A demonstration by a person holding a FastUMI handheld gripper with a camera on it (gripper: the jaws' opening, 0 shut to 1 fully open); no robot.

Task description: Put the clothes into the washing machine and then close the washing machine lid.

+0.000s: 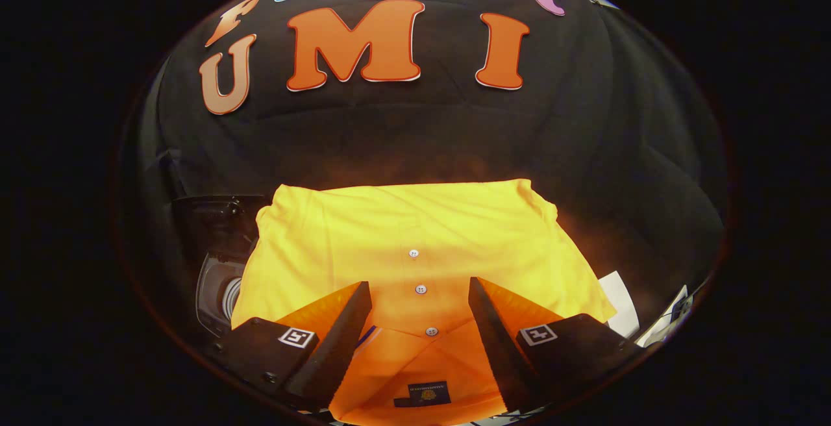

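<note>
Gripper (420,302) wide open over a folded yellow shirt (415,244), fingers either side of its button placket; washing machine (217,270) just left.

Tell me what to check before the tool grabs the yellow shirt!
1. Tool open: ok, its fingers stand wide apart.
2. Shirt lined up: ok, the collar and row of buttons lie between the fingers.
3. Fingers touching the cloth: cannot tell, their height above the shirt is unclear.
4. Shirt lying flat and folded: ok.
5. Washing machine nearby: ok, a machine with a round opening sits just past the shirt's edge, beside one finger.
6. Machine lid open: cannot tell, the shirt hides part of it.
</note>
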